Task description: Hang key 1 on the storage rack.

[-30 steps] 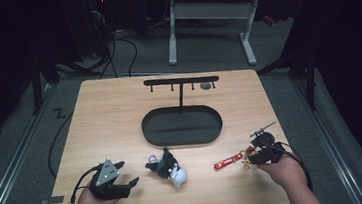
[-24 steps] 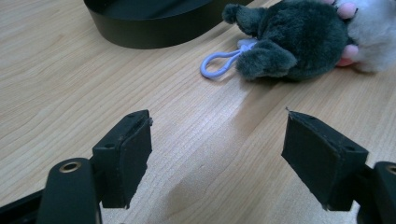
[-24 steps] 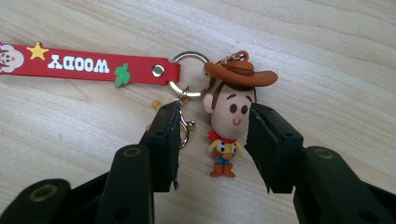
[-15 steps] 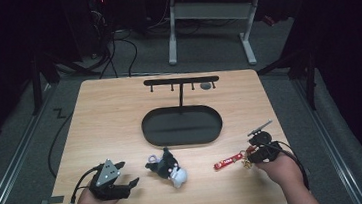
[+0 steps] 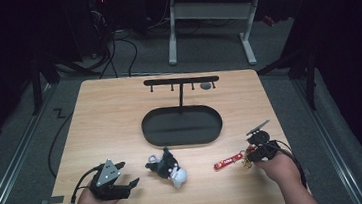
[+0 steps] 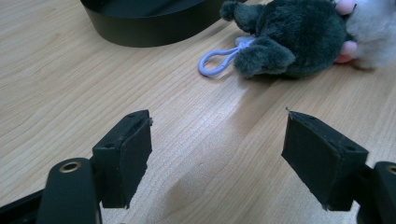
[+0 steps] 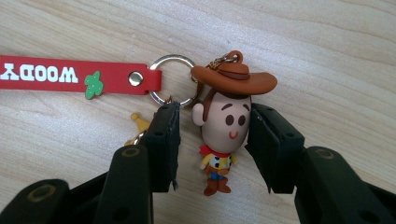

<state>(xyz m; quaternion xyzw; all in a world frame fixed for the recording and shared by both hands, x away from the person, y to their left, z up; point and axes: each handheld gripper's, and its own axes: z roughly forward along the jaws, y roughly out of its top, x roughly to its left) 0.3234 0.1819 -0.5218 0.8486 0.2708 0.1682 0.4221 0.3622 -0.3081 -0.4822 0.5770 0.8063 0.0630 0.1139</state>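
Note:
A Woody keychain lies on the wooden table (image 5: pixel 110 119): a small cowboy figure (image 7: pixel 229 116), a metal ring (image 7: pixel 159 93) and a red strap (image 7: pixel 70 74) marked WOODY. My right gripper (image 7: pixel 212 135) straddles the figure's head. The right pad touches it and the left pad stands a sliver off, so it is open. In the high view the right gripper (image 5: pixel 248 158) is at the front right, with the red strap (image 5: pixel 228 161) to its left. My left gripper (image 6: pixel 217 149) stands wide open over bare wood. A grey and white plush (image 6: pixel 289 42) with a lilac loop (image 6: pixel 217 63) lies just beyond it.
A black oval stand base (image 5: pixel 181 126) sits mid-table, carrying a post and a hook bar (image 5: pixel 181 80). The plush (image 5: pixel 167 166) lies between my left gripper (image 5: pixel 129 173) and the keychain. A gold star charm (image 7: pixel 137 123) peeks from behind my left pad. The table's front edge is near both hands.
My right gripper has crept slightly left and forward onto the keychain figure. The left gripper, plush and stand have stayed put.

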